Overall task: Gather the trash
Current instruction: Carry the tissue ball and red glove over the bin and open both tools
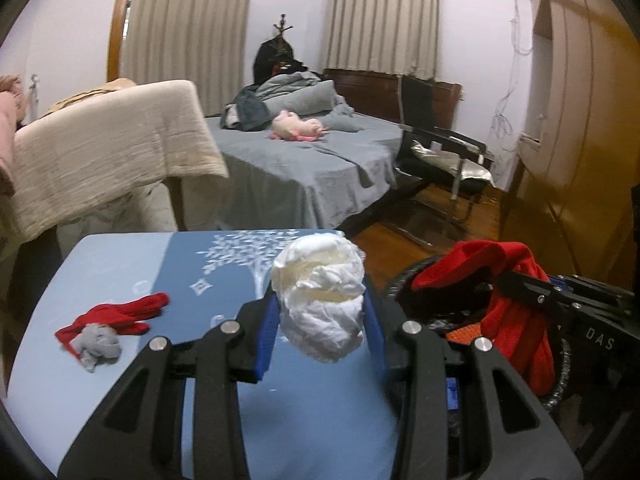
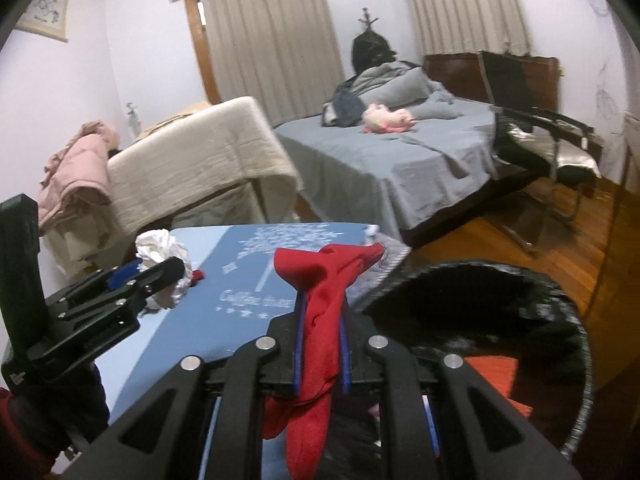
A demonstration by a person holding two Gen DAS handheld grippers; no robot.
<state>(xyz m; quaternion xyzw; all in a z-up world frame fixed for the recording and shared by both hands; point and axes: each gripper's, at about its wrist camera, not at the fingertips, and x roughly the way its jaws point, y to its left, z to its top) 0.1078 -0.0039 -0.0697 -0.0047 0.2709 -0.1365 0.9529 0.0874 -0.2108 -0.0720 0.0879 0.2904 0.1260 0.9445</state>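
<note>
Left wrist view: left tongs clamp a crumpled white tissue wad above the worktop — right tongs pinch a red cloth beside the black bin.

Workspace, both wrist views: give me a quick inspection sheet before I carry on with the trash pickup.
Surface: blue table top with a white tree print, partly bare.
Job's things: white crumpled wad in the left gripper; red cloth in the right gripper; another red cloth and a grey wad lying on the table, touching; black trash bin beside the table, something orange inside.
Clutter: nothing else seen on the table.
Grippers: left gripper shut on the white wad; right gripper shut on the red cloth, near the bin's rim.
Cables: thin cords hang on the far wall.
Surroundings: bed with a pink plush toy, black chair, curtains, wooden floor.
</note>
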